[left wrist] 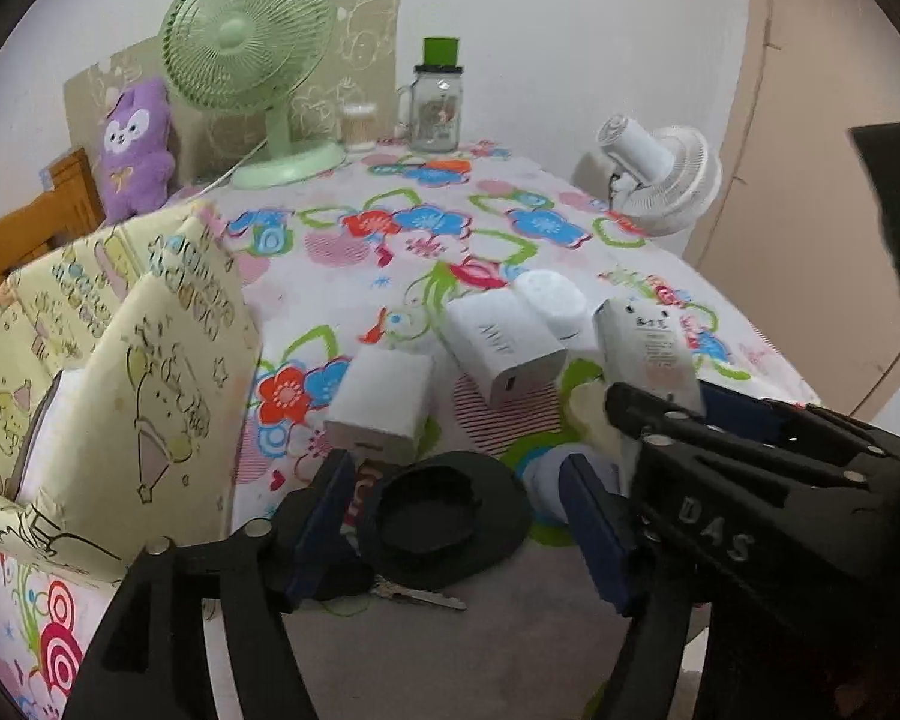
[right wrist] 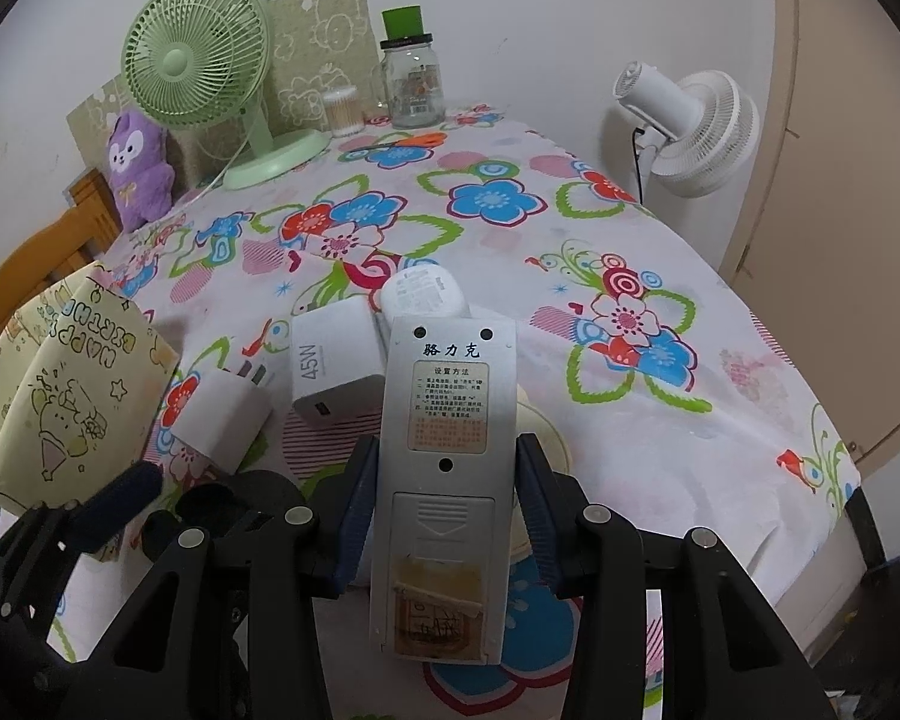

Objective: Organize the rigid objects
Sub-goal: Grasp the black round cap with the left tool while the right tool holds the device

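My right gripper (right wrist: 444, 486) is shut on a grey remote control (right wrist: 447, 420), held back side up above the table; it also shows in the left wrist view (left wrist: 651, 348). My left gripper (left wrist: 456, 492) is open, its jaws on either side of a black round lid (left wrist: 444, 525) lying on keys (left wrist: 420, 596). On the floral cloth lie a 45W white charger (right wrist: 330, 369), a smaller white charger (right wrist: 222, 414) and a white round adapter (right wrist: 423, 294). A yellow printed gift bag (left wrist: 120, 372) stands open at the left.
A green desk fan (left wrist: 252, 54), a purple plush (left wrist: 138, 138), a glass jar with green lid (left wrist: 435, 102) and a cotton-swab pot (left wrist: 357, 126) stand at the back. A white fan (right wrist: 696, 126) stands off the table's right edge. A cream object (right wrist: 543, 426) lies under the remote.
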A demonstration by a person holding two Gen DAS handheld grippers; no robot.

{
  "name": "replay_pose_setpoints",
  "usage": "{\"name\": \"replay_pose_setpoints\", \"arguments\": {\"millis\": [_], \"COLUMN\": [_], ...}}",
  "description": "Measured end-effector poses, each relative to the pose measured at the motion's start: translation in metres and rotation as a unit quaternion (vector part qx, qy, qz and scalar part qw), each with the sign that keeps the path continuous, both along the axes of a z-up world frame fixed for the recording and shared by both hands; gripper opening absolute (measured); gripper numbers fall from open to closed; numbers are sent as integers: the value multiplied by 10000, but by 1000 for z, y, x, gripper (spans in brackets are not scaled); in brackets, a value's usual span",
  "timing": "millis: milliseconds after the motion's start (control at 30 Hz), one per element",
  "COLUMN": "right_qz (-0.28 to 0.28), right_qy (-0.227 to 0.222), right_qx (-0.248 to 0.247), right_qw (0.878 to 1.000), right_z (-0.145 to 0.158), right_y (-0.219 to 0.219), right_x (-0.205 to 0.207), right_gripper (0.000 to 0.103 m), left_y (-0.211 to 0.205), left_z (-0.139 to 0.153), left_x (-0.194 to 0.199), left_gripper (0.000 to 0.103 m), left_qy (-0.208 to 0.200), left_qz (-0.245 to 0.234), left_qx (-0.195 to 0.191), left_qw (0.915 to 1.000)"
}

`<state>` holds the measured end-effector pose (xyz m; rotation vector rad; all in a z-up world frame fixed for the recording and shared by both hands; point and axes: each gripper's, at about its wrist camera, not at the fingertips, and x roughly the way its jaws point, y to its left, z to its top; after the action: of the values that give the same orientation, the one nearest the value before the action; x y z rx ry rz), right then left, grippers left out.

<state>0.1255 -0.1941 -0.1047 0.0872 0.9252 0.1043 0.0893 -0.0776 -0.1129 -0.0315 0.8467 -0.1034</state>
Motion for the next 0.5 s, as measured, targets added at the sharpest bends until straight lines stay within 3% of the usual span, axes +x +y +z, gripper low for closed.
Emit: {"name": "replay_pose_setpoints", "arguments": {"millis": [100,133,200,500], "right_qz": [9,12,14,23], "right_qy": [11,12,17,6], "right_qx": [2,-2,-2,-72], "right_qw": [10000,10000,10000,10000], "right_z": [-1,-2,-2,1], "right_y": [1,1,1,4], "right_x": [1,1,2,1], "right_gripper": [47,47,47,47], "left_y": [5,6,8,1], "left_z": [-12,-17,-19,-3], "left_x": [6,7,7,5], "left_gripper": [69,59,53,52], "left_qy": [298,368,399,199], "left_qz": [133,153,173,-48], "left_qx": [45,30,-22,-10], "left_qw": [9995,9992,9991,9998]}}
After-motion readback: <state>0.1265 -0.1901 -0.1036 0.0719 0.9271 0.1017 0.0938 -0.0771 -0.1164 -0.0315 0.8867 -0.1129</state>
